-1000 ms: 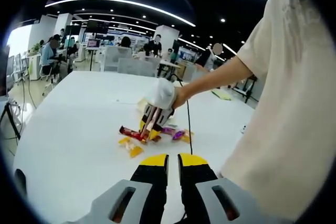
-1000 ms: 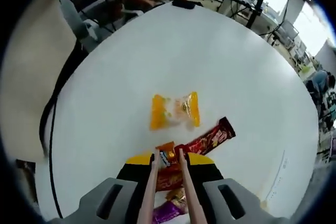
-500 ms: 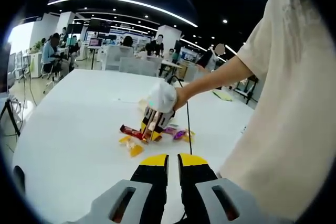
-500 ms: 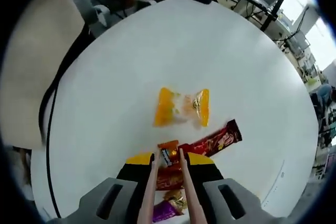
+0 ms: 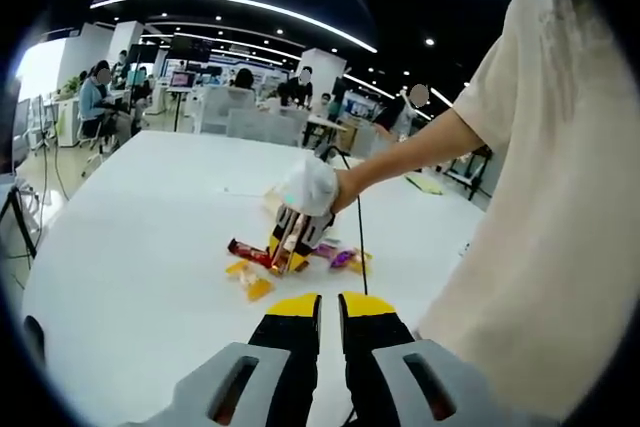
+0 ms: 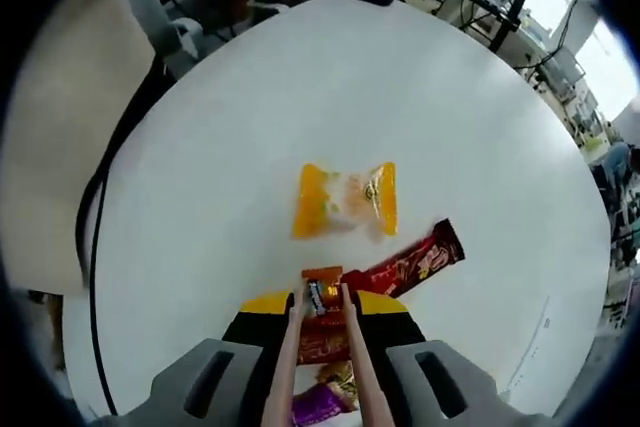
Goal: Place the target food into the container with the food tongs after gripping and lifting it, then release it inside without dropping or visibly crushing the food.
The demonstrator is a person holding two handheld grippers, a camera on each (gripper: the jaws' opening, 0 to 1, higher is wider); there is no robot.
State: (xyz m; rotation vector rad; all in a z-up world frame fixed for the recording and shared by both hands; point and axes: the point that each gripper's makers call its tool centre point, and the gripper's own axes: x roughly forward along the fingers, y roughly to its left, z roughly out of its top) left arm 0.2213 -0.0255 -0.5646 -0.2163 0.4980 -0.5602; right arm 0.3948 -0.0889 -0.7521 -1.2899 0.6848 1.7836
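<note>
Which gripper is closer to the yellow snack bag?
Right. The right gripper hangs just above the table beside the yellow snack bag, tongs pinching an orange packet. The left gripper sits farther back.

The orange snack packet [image 6: 322,319] is half hidden between the pink food tongs [image 6: 318,342]; at six o'clock, a purple wrapper [image 6: 318,405] is mostly covered.

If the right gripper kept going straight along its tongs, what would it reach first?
The right gripper already has the orange snack packet between the tongs' tips. Straight beyond lies the yellow-ended clear wrapped snack on the white table, probably next, though the tongs' height above it is unclear.
</note>
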